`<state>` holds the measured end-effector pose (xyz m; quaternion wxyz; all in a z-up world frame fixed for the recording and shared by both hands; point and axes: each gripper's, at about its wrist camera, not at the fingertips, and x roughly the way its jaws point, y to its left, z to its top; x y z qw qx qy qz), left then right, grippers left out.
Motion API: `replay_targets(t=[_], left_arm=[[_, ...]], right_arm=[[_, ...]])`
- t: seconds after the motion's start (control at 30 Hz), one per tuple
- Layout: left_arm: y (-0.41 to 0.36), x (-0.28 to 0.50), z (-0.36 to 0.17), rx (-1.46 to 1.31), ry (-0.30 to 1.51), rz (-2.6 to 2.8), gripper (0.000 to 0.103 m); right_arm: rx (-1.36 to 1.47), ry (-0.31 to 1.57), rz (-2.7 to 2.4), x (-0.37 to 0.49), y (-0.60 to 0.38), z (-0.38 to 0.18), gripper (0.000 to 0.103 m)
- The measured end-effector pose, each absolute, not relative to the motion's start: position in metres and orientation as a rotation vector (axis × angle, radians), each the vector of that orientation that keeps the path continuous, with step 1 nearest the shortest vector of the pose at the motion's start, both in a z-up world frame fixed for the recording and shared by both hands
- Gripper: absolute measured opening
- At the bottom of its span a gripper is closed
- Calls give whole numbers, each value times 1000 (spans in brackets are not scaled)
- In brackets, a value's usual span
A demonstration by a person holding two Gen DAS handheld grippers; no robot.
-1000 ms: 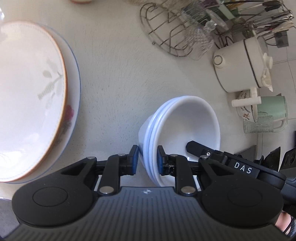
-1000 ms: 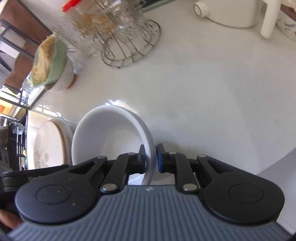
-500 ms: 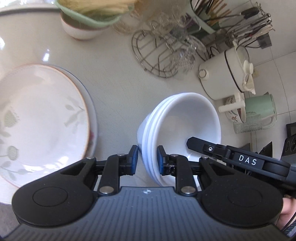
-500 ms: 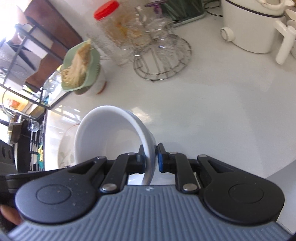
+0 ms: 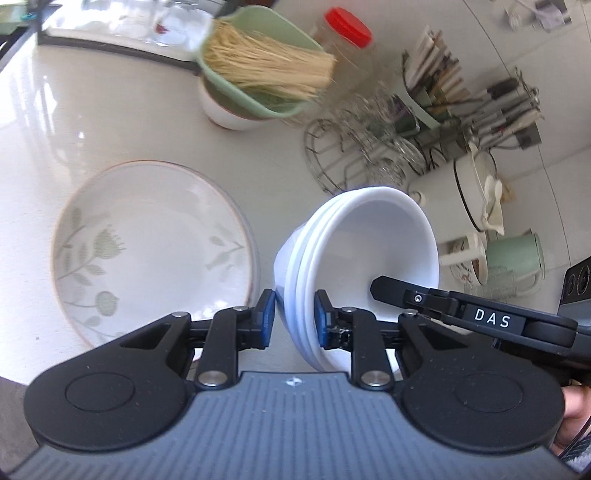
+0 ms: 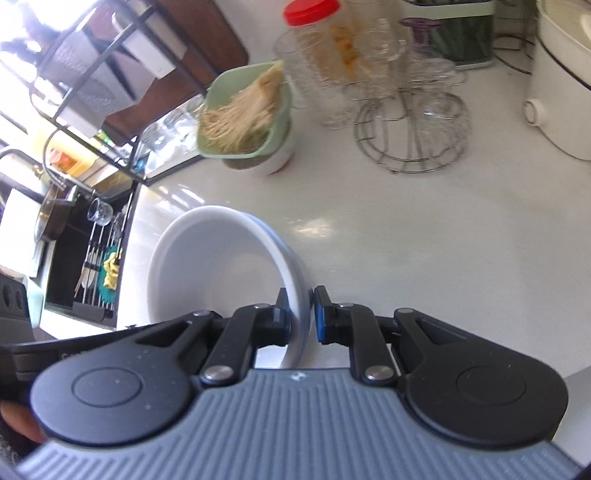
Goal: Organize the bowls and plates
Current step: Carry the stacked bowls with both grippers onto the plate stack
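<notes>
A stack of white bowls (image 5: 362, 254) hangs in the air above the counter, held by both grippers on opposite rims. My left gripper (image 5: 291, 317) is shut on the near rim of the stack. My right gripper (image 6: 301, 317) is shut on the other rim of the same stack (image 6: 221, 266); its black finger also shows inside the bowl in the left wrist view (image 5: 391, 288). Stacked floral plates (image 5: 147, 251) lie on the counter to the left of the bowls.
A green basket of noodles (image 5: 258, 70) sits on a white bowl at the back. A wire glass rack (image 5: 362, 158), a red-lidded jar (image 5: 347, 29), a white pot (image 5: 476, 192), a green mug (image 5: 517, 258) and a utensil holder stand along the wall. A sink (image 6: 55, 221) lies at the left.
Both grippers have lifted the bowl stack higher above the counter. The views have tilted up, so the plates look smaller and the back of the counter has come into sight.
</notes>
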<state>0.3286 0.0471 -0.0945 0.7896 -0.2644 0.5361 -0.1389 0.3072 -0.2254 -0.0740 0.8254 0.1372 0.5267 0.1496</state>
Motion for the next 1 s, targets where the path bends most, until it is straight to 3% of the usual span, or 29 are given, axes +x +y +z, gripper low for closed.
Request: replay_targets(t=[1.0], left_arm=[[147,348,-169,-600,1211,-163,26]], right_arm=[[245,1171,301,330,-106,-138,16]])
